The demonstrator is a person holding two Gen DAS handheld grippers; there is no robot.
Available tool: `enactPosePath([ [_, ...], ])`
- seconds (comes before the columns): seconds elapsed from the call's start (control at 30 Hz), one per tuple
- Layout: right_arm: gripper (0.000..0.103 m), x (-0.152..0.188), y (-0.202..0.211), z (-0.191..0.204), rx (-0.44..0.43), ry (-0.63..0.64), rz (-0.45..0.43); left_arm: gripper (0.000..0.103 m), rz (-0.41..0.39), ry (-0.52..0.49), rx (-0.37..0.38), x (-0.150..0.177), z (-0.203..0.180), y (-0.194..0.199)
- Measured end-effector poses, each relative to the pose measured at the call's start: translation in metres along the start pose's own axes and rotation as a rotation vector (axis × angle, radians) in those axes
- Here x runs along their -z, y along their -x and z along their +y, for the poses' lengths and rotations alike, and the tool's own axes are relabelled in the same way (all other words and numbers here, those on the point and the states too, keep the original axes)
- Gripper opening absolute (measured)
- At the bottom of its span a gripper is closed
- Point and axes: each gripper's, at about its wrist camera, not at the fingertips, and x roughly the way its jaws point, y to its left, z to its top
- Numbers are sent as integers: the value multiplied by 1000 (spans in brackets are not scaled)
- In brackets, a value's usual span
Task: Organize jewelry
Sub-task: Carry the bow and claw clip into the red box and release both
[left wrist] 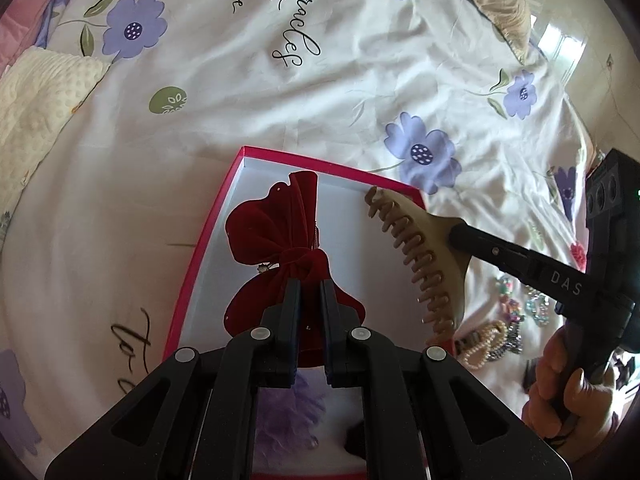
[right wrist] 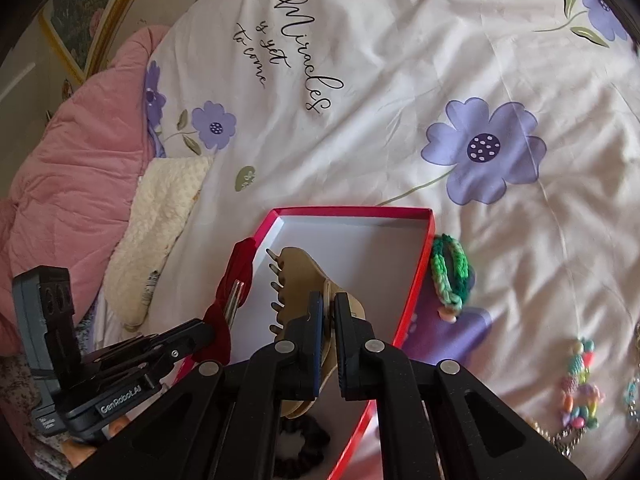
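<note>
Left wrist view: left gripper (left wrist: 310, 292) pinches a red bow (left wrist: 256, 232) over the box (left wrist: 192, 256); right gripper (left wrist: 454, 236) clamps a hair claw (left wrist: 420, 248) above its right rim, floor between bare.

The near end of the red box (left wrist: 208, 240) is covered by the left gripper (left wrist: 310, 292), so its front wall cannot be seen. The lower part of the velvet bow (left wrist: 256, 232) disappears behind those fingers. A purple fluffy thing (left wrist: 288, 412) under the gripper is too blurred to name. Towards the bed's right edge, the beaded pieces (right wrist: 580, 384) smear together, and the chain beside them runs out of frame. A dark scrunchie (right wrist: 300, 452) is half hidden beneath the right gripper (right wrist: 326, 320).
</note>
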Motion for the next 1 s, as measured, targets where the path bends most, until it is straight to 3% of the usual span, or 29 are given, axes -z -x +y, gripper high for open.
enactPosePath([
  [0.37,5,-16,-53,-7,63,-16,25,8,41,-47,-73,-25,9,-45],
  [0.63,5,-17,-70,-18,65,-31,40,8,77,-40,-83,-24,16,-62],
  [0.93,13,-18,-69,-22,32,-64,59,12,96,-17,-82,-23,18,-67],
  [1.0,21,-18,-67,-23,24,-70,59,18,109,-2,-80,-22,19,-67],
])
